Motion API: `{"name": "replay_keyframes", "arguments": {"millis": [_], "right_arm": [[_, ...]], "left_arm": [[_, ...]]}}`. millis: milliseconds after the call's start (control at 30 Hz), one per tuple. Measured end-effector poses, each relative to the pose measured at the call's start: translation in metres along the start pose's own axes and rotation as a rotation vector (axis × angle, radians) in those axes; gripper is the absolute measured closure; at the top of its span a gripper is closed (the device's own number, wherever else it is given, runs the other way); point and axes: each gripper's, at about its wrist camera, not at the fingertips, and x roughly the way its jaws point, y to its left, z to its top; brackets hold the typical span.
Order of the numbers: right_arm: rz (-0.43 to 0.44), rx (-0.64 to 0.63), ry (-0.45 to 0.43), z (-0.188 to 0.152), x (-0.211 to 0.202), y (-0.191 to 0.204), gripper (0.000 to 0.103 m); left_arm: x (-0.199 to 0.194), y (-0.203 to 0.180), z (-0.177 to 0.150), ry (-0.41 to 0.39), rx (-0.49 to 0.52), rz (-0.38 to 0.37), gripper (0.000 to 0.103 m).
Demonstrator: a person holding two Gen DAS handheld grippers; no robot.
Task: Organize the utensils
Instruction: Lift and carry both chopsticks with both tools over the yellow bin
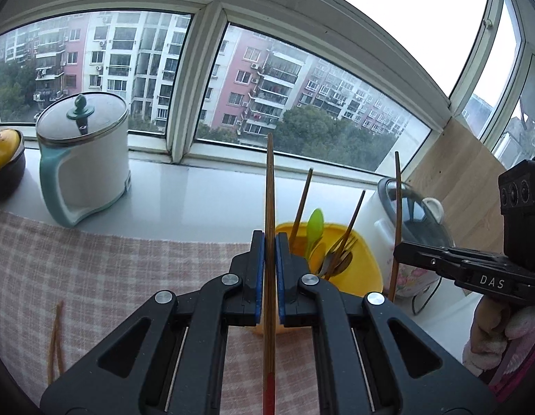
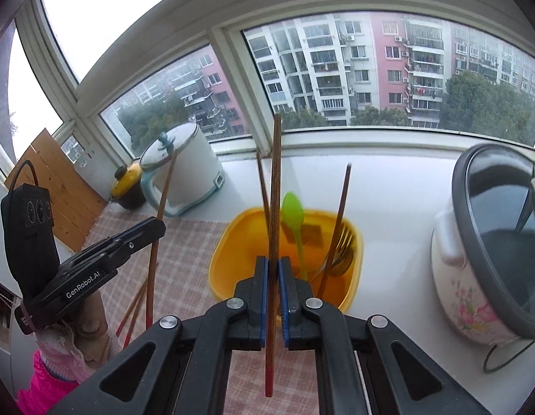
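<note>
My left gripper (image 1: pixel 270 238) is shut on a wooden chopstick (image 1: pixel 270 180) with a red end, which stands upright between the blue pads. Just behind it sits a yellow tub (image 1: pixel 366 266) holding chopsticks, a green spoon (image 1: pixel 315 224) and a fork (image 1: pixel 343 249). My right gripper (image 2: pixel 274 261) is shut on a second red-ended chopstick (image 2: pixel 276 173), upright over the tub's (image 2: pixel 226 245) near rim. Each gripper shows in the other's view, the right gripper (image 1: pixel 398 251) at the right and the left gripper (image 2: pixel 162 228) at the left, each clamping its stick. More chopsticks (image 2: pixel 134 314) lie on the checked cloth.
A white lidded pot (image 1: pixel 84 159) with a teal handle and a yellow-lidded dark pot (image 2: pixel 127 186) stand on the sill to the left. A flowered rice cooker (image 2: pixel 475 242) with its cord sits right of the tub. Wooden boards (image 1: pixel 454 180) lean at the corners. A gloved hand (image 1: pixel 499 332) holds the right gripper.
</note>
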Motion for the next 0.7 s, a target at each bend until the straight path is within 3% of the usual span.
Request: {"name": "replay_keyframes", "arguments": {"millis": [367, 700], "right_arm": [[-0.013, 0.001, -0.038, 0.024, -0.002, -0.012, 0.1], [-0.041, 0.004, -0.06, 0.044, 0.009, -0.02, 0.1]], "left_arm": [[0.024, -0.034, 0.032, -0.032, 0.036, -0.019, 0.099], [0.049, -0.038, 0.045, -0.031, 0.025, -0.03, 0.099]]}}
